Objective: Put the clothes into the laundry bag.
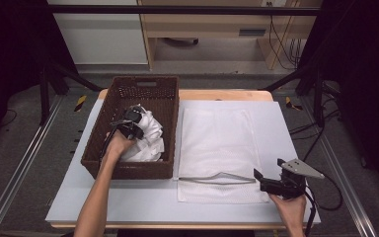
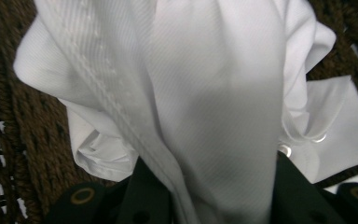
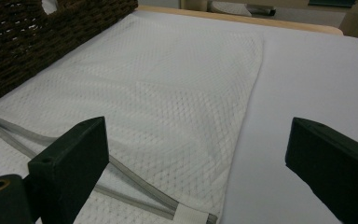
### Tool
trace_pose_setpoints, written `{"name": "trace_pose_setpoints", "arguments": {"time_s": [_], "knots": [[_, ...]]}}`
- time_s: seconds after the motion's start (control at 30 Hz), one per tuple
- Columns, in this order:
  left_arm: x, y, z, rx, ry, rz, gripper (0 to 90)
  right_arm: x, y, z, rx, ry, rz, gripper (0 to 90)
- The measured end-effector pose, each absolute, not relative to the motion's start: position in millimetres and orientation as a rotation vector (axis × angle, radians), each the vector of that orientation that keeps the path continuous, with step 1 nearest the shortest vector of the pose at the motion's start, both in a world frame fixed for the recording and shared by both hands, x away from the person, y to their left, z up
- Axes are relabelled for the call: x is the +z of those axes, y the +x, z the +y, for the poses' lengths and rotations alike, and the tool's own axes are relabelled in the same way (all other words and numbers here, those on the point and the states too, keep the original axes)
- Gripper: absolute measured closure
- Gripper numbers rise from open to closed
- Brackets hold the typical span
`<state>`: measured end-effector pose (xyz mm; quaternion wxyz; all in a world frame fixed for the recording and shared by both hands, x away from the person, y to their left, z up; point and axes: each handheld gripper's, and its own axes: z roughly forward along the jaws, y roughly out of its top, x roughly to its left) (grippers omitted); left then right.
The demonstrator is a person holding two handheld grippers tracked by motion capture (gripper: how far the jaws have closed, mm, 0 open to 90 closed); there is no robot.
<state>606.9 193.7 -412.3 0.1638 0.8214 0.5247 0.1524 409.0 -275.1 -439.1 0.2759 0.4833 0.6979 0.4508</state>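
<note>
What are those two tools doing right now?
Left tool: closed on the crumpled white cotton shirt.
Right tool: open, holding nothing.

- The left forearm reached forward from the bottom edge, hand wrapped around the left gripper (image 1: 131,127), which pointed away and down.
- Its jaws were closed on white cloth (image 2: 214,116) bunched between them.
- The right hand (image 1: 290,207) held the right gripper (image 1: 262,178) low, pointing left, jaws wide apart with nothing between them.
</note>
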Motion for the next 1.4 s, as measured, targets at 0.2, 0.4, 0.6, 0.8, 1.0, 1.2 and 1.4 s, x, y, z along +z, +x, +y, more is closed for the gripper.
{"name": "trace_pose_setpoints", "arguments": {"time_s": [0.2,0.4,0.6,0.8,1.0,1.2,1.4], "knots": [[-393,596,198,0.545,2.239,1.419,78.2,-440,410,-274,1.204,1.296,1.883,6.5],[-369,578,215,0.62,2.063,1.337,78.3,-439,409,-275,1.207,1.295,1.879,6.8],[-348,557,227,0.681,1.922,1.248,78.4,-440,410,-274,1.205,1.295,1.883,6.8],[-331,534,234,0.748,1.799,1.144,78.6,-440,410,-273,1.204,1.295,1.884,6.9],[-315,515,237,0.786,1.71,1.067,78.9,-440,409,-273,1.205,1.295,1.886,7.0],[-295,501,234,0.828,1.672,0.988,79.0,-440,410,-272,1.204,1.289,1.884,7.0],[-267,486,227,0.886,1.62,0.905,79.1,-440,409,-272,1.209,1.286,1.88,7.0]]}}
